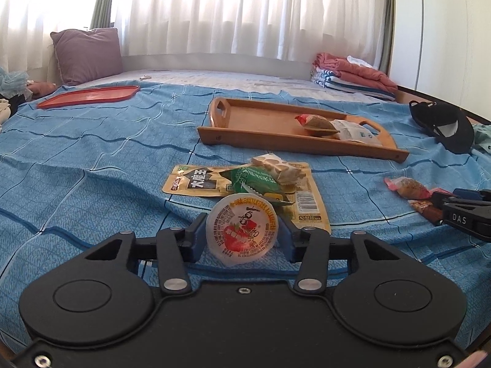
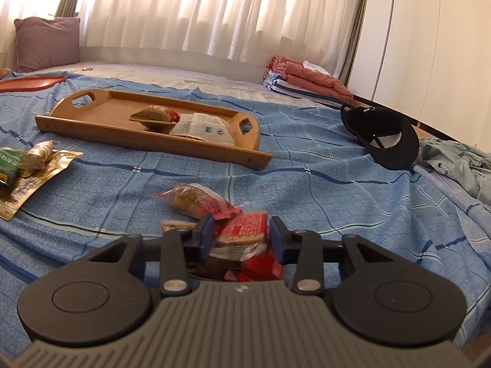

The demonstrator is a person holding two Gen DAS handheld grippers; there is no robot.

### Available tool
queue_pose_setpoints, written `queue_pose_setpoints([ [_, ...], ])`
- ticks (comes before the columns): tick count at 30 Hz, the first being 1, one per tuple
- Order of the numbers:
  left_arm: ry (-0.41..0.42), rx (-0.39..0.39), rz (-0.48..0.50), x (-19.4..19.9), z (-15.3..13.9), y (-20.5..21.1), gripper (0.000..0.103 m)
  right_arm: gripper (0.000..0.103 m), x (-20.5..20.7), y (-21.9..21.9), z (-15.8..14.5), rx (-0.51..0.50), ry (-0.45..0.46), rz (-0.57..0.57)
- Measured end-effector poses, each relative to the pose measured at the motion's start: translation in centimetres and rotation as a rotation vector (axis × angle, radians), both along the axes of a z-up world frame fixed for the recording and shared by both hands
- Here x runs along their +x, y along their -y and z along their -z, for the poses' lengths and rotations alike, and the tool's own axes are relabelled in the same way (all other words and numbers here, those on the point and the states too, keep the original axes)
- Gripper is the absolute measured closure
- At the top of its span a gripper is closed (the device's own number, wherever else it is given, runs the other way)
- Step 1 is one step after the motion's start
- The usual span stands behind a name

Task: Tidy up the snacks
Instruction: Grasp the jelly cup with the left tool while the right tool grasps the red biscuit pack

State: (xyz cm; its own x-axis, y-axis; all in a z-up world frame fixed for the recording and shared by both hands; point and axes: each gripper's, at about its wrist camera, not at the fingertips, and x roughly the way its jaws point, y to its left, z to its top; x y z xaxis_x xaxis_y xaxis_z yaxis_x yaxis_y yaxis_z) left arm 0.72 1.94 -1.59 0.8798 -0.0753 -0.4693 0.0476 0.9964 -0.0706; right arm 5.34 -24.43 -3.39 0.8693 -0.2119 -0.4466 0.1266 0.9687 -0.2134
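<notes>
On the blue bedspread, my left gripper (image 1: 242, 222) is shut on a round jelly cup (image 1: 241, 239) with a strawberry lid, held upright on its edge. Just beyond it lies a pile: a yellow-black pouch (image 1: 196, 181), a green packet (image 1: 251, 179) and a beige packet (image 1: 276, 165). My right gripper (image 2: 241, 220) is shut on a red snack packet (image 2: 242, 233), with more red and brown wrappers (image 2: 260, 266) beneath it and a pink-ended packet (image 2: 196, 199) just ahead. The wooden tray (image 1: 254, 116) (image 2: 101, 113) farther back holds a brown-green packet (image 2: 153, 116) and a white packet (image 2: 202, 127).
A flat red lid (image 1: 89, 95) lies at the far left. A black cap (image 2: 383, 135) and a grey-green jacket (image 2: 460, 165) sit to the right. Folded clothes (image 2: 307, 79) and a purple pillow (image 1: 86, 52) rest by the curtained window.
</notes>
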Motion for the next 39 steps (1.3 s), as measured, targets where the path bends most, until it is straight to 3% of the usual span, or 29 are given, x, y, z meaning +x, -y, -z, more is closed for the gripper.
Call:
queue_pose_setpoints([
  [16, 0.0, 0.008, 0.041, -0.2, -0.3, -0.3, 0.059, 0.064, -2.0, 2.1, -1.6, 0.118, 0.009, 0.009],
  [17, 0.001, 0.009, 0.046, -0.3, -0.4, -0.3, 0.059, 0.08, -2.0, 2.0, -1.8, 0.122, 0.012, 0.003],
  [18, 0.004, 0.011, 0.052, -0.4, -0.5, -0.2, 0.059, 0.084, -2.1, 1.9, -1.9, 0.12, 0.009, 0.002],
  [22, 0.015, 0.017, 0.07, -0.7, -1.0, 0.0, 0.059, 0.085, -2.1, 1.5, -2.3, 0.11, 0.006, -0.021],
  [26, 0.019, 0.018, 0.078, -0.9, -1.2, 0.1, 0.059, 0.074, -1.9, 1.5, -1.7, 0.095, -0.011, -0.012],
  [32, 0.015, 0.02, 0.082, -0.9, -1.2, 0.2, 0.059, 0.041, -1.7, 1.7, -1.5, 0.082, -0.019, -0.007],
  [39, 0.014, 0.056, 0.086, -0.5, -0.9, 0.5, 0.059, 0.039, -0.8, 1.1, -1.2, 0.094, -0.054, -0.019],
])
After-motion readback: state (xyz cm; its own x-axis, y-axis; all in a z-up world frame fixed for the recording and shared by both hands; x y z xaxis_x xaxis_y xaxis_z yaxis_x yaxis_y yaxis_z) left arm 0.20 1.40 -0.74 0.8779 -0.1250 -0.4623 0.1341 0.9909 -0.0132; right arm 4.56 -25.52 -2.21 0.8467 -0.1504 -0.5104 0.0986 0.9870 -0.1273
